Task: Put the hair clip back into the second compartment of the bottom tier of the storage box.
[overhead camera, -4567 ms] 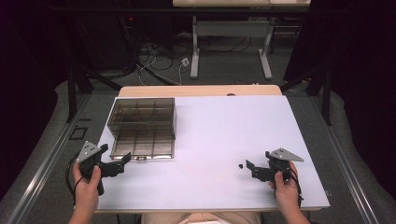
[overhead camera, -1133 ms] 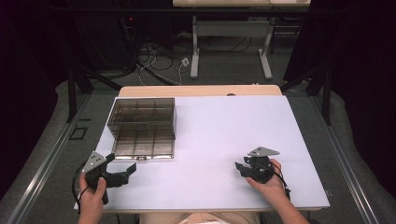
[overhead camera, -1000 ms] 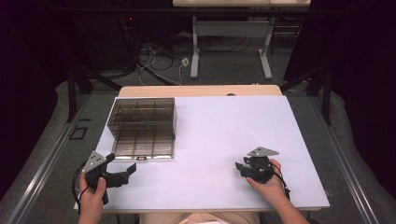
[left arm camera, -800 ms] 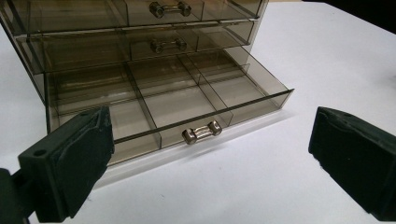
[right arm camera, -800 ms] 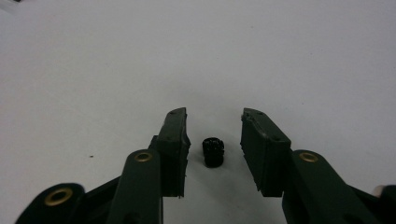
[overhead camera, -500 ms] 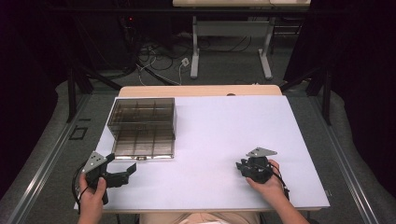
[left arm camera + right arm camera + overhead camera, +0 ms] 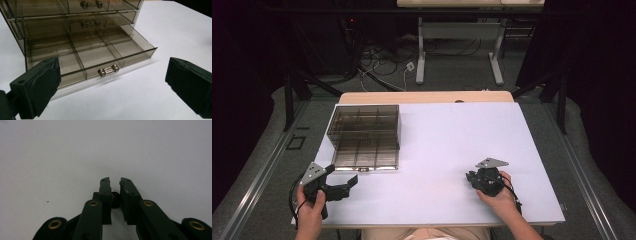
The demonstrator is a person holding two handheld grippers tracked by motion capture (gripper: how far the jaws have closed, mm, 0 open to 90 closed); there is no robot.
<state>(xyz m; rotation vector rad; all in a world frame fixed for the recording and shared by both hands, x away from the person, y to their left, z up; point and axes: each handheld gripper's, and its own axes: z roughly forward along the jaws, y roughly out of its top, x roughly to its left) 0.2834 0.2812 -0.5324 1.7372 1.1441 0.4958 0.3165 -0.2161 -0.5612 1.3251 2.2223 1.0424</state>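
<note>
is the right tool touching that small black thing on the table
Touching. The right gripper view shows the right tool with its jaws, which have just been closing, pressed on either side of the small black thing.

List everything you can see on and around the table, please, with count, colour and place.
table: 1, white top, centre of the high view.
drawer box: 1, smoky clear plastic, far left part of the table.
bottom drawer: 1, smoky clear, pulled out, with dividers.
handles: 3, silver, one on each drawer front.
small part: 1, black, between the right claw's jaws; what it is I cannot tell.
cables: several, dark and white, floor behind the table.
desk legs: 2, white, floor behind the table.
left claw: 1, black, jaws wide apart, before the open drawer.
right claw: 1, black, jaws have just been closing on the small part.
hands: 2, near table edge, one on each claw.
</note>
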